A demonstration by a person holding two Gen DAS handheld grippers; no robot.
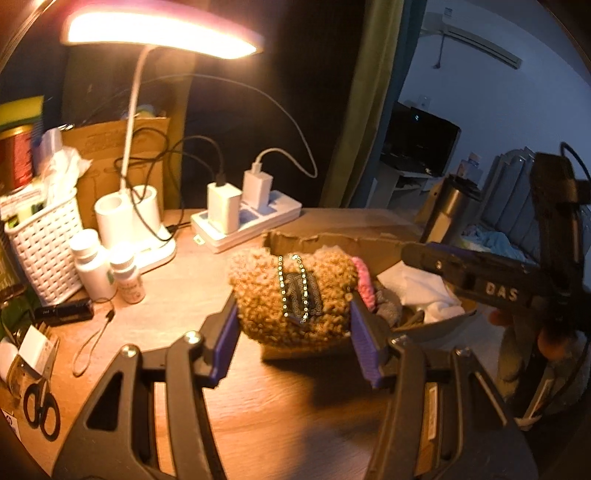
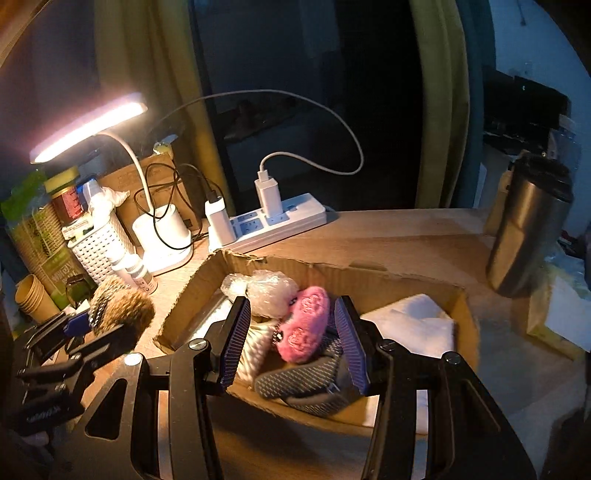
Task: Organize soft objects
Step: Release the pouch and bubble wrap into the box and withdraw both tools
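Observation:
My left gripper (image 1: 293, 317) is shut on a fuzzy brown pouch (image 1: 258, 295) with a bead chain, held just left of the cardboard box (image 1: 332, 242). The pouch also shows in the right wrist view (image 2: 122, 310), clamped in the left gripper (image 2: 86, 325). My right gripper (image 2: 291, 339) is open above the cardboard box (image 2: 465, 325), its jaws either side of a pink fluffy item (image 2: 304, 325). The box also holds a bubble-wrap bundle (image 2: 271, 291), a grey knit item (image 2: 306, 384) and a white cloth (image 2: 413, 325). The right gripper body (image 1: 480, 280) shows in the left wrist view.
On the wooden desk (image 1: 258, 406): a lit desk lamp (image 1: 147, 33), a power strip (image 1: 251, 221) with chargers, a white basket (image 1: 44, 243), two pill bottles (image 1: 92, 266), scissors (image 1: 40, 410). A steel tumbler (image 2: 524, 229) stands right of the box.

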